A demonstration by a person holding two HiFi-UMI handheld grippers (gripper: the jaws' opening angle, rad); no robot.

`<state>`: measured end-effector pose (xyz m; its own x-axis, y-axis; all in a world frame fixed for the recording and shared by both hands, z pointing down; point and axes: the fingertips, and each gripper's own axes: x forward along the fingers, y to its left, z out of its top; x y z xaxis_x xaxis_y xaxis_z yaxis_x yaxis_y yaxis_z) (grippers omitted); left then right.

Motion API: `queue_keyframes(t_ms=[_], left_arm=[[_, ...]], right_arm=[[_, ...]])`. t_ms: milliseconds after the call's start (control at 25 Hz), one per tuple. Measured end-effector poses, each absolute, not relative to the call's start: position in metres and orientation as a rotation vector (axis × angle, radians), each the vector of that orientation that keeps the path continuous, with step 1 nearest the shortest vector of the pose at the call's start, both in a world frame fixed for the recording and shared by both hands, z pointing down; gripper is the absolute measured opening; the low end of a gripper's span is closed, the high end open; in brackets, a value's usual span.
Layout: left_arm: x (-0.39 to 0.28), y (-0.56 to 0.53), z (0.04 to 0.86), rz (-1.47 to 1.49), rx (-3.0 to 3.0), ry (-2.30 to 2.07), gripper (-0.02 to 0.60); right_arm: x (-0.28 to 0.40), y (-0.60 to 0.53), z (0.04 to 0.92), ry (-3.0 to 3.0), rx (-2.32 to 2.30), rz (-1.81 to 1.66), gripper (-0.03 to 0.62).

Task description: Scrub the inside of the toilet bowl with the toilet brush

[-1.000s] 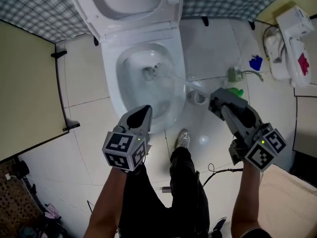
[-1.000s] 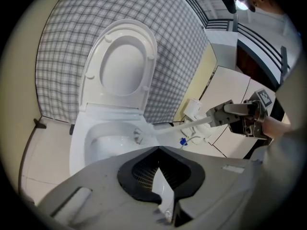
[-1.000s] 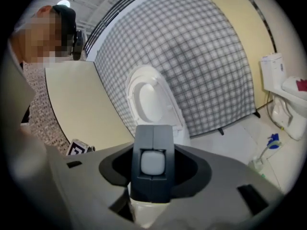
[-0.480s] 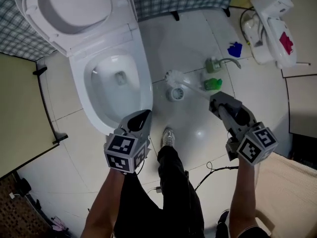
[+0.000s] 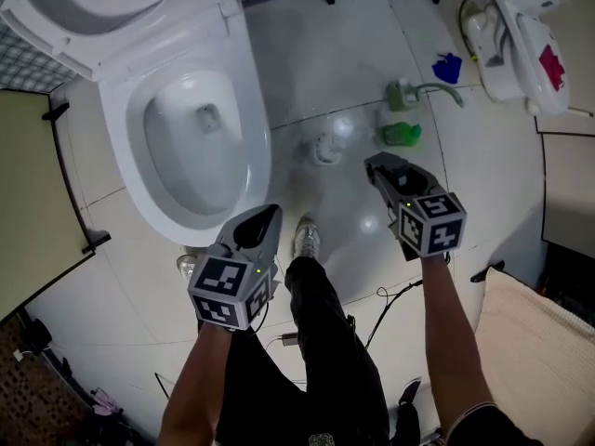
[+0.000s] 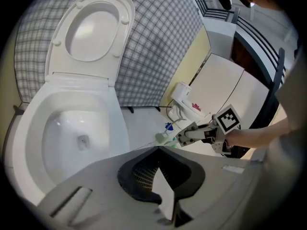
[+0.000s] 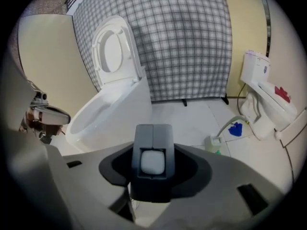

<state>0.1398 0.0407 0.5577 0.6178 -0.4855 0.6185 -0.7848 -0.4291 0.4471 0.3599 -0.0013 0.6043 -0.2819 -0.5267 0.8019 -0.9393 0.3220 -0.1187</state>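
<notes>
Floor (image 5: 316,54): pale tile with a sheen. It carries the toilet at the left and loose items at the right.
Toilet bowl (image 5: 256,147): the basin is open towards you and nothing is inside it.
Seat and lid (image 5: 93,7): both are tipped back towards the checked wall, which leaves the basin free for scrubbing.
White unit (image 5: 521,26): lies on the floor at far right, well apart from the work.
Right tongs (image 5: 376,163): closed on a white piece seated between the pads, which I judge to be the handle of the toilet brush (image 5: 327,145). You hold them pointing steeply down, to the right of the bowl.
Left tongs (image 5: 265,216): closed with nothing in them, just beside the bowl's near rim. They look like your spare hand, kept out of the brush's path.
Toilet brush: its head is low by the floor between the bowl and the green bottle (image 5: 402,135), outside the basin. It is blurred, so whether it rests in a holder cannot be told.
Spray bottle (image 5: 402,94): stands near the brush and could be knocked by a wide swing.
Stage: scrubbing is not under way. The head must go over the rim first.
</notes>
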Motion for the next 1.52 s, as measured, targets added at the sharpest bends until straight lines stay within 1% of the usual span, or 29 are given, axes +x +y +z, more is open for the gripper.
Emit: queue_keyframes(t_ms=[200,440,840,1160,1280,1320,1400,1520], left_arm=[[0.134,0.058,0.578,0.508,2.062,-0.998,0.009],[0.121,0.064,0.587,0.49,2.029,-1.011,0.009],[0.102,0.051,0.587,0.468,2.035,-1.038,0.009],[0.09,0.041,0.58,0.468,2.056,-1.031,0.009],[0.085,0.035,0.578,0.466,2.068,-1.036,0.009],[0.084,0.033,0.577,0.463,2.07,-1.033,0.009],[0.084,0.032,0.576,0.462,2.074,-1.024,0.009],[0.076,0.027,0.567,0.469,2.095,-1.02,0.009]], right_arm=[[0.356,-0.002,0.652,-1.857,1.256,0.809,0.198],[0.344,-0.008,0.686,-1.771,1.223,0.794,0.198],[0.326,-0.018,0.729,-1.693,1.19,0.775,0.196],[0.318,-0.026,0.742,-1.673,1.242,0.774,0.201],[0.316,-0.03,0.741,-1.673,1.28,0.78,0.222],[0.314,-0.03,0.738,-1.688,1.29,0.795,0.28],[0.312,-0.03,0.73,-1.713,1.305,0.816,0.328],[0.313,-0.027,0.706,-1.72,1.343,0.797,0.328]])
